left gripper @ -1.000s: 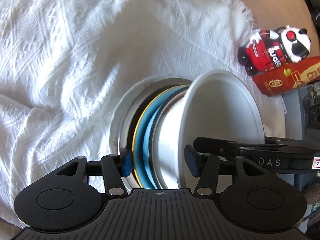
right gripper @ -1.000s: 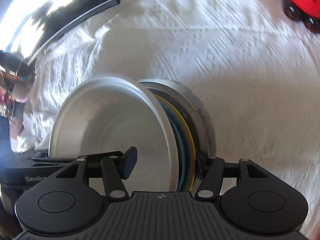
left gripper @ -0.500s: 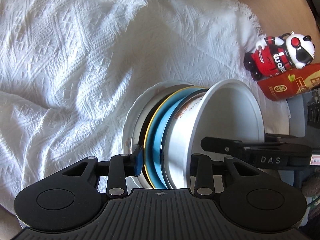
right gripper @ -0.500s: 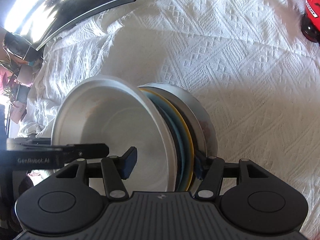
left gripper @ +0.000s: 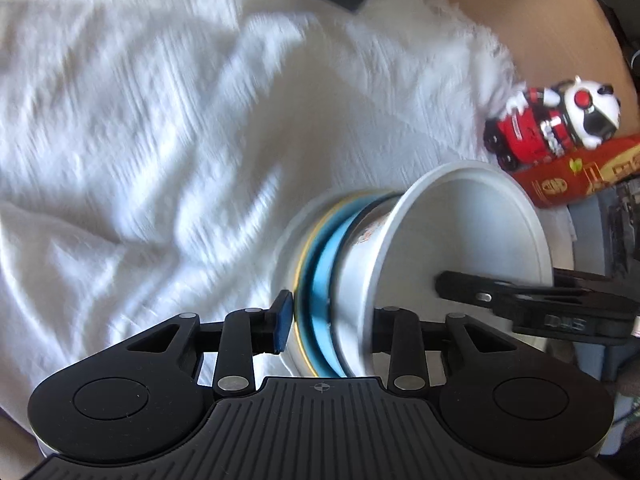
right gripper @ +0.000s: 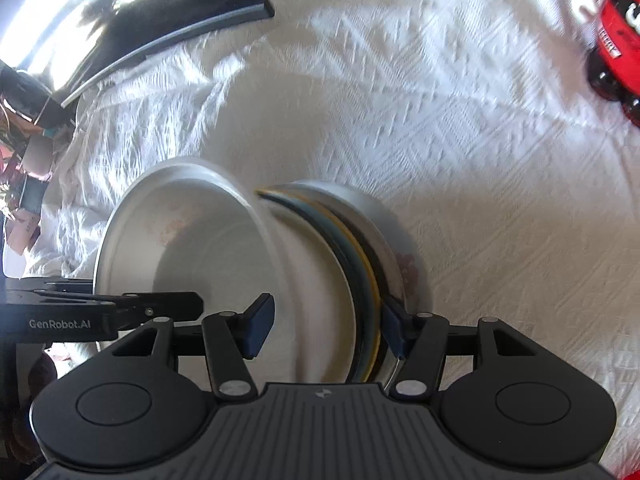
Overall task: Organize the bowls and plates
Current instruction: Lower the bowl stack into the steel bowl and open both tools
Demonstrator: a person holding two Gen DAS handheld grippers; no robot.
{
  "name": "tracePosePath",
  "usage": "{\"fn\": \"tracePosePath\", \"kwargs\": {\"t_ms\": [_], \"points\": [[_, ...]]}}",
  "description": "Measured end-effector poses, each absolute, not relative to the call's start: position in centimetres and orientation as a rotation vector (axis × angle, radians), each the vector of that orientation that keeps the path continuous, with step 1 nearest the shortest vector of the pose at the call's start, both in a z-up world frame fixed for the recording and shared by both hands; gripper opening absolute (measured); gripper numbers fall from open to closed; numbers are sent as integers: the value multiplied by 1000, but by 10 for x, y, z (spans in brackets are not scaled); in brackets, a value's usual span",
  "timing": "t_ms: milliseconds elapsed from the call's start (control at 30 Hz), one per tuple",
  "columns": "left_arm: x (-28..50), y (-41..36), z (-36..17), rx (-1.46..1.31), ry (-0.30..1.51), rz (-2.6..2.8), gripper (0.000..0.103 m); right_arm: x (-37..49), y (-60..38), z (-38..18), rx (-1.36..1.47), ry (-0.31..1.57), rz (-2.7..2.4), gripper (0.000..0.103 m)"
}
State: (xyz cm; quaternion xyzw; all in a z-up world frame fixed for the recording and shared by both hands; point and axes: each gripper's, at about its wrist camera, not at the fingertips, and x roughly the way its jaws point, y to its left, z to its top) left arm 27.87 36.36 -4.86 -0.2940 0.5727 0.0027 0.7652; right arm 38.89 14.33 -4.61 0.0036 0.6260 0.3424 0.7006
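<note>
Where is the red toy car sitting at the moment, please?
In the left wrist view, the red toy car sits upper right, beside the white cloth's edge, atop a red box.

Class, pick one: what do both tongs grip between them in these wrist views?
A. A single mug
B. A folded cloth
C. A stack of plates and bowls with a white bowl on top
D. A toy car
C: the left tongs and the right tongs each clamp the stack of plates and bowls, with the white bowl on top.

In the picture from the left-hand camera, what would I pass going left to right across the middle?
White tablecloth → stacked plates → white bowl → the other gripper reaching into the bowl → red box under a toy figure.
</note>
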Motion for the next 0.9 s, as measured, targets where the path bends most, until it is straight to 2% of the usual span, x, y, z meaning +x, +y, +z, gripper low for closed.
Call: {"fn": "tracePosePath", "kwargs": {"t_ms": [33, 233, 367, 900], "points": [[279, 367, -43, -648, 1224, -2, 29, 389, 141, -39, 14, 1362, 769, 58], [280, 375, -17, -633, 1155, -4, 27, 392, 138, -19, 48, 1295, 784, 58], [279, 365, -23, -646, 1179, -36, 24, 385, 140, -22, 43, 1299, 772, 59], [267, 362, -21, -686, 1148, -27, 23, 365, 130, -1, 51, 1194, 781, 60]]}}
